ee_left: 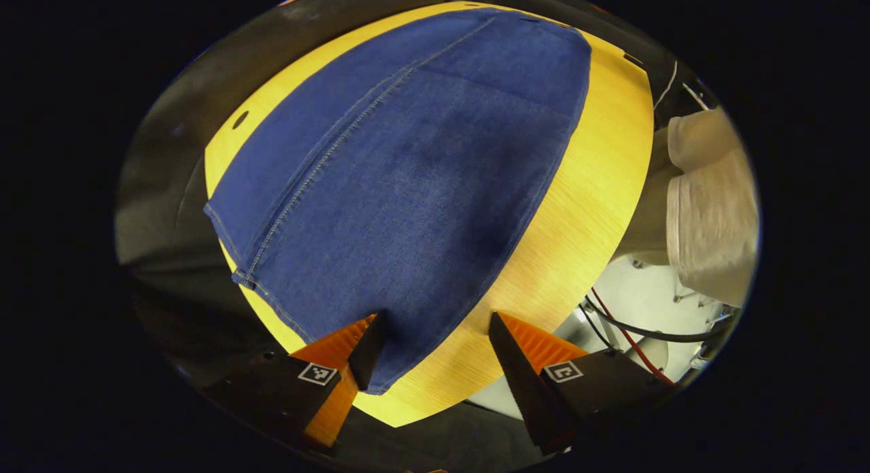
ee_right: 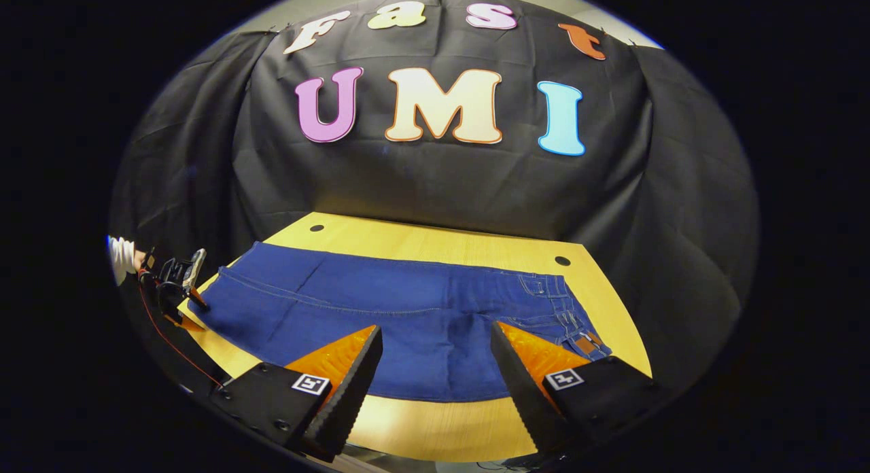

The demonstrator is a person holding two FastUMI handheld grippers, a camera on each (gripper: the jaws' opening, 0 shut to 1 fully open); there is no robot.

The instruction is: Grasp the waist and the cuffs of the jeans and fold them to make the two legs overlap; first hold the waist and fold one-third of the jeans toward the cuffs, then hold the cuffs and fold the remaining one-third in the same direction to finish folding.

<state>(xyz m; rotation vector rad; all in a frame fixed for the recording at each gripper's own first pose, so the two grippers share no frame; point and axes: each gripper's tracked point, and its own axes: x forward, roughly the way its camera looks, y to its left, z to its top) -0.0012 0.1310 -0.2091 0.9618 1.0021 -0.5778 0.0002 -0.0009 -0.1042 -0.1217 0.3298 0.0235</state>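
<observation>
While jeans [ee_right: 408, 310] lie flat along worktop [ee_right: 435, 418], legs already overlapped, left gripper [ee_left: 435, 337] poised at cuff end and right gripper [ee_right: 435, 351] near waist, fingers of both spread, empty, apparently ready for folding in thirds.

Matt blue denim jeans [ee_right: 408, 310], stitched seams showing, lie across a smooth, faintly glossy wood-grain tabletop [ee_right: 435, 245].

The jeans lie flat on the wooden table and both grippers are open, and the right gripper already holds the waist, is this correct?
Not quite. In the right gripper view the right gripper is open above the jeans, near the waist, holding nothing. The rest is correct: jeans flat on the table, left gripper open too.
</observation>
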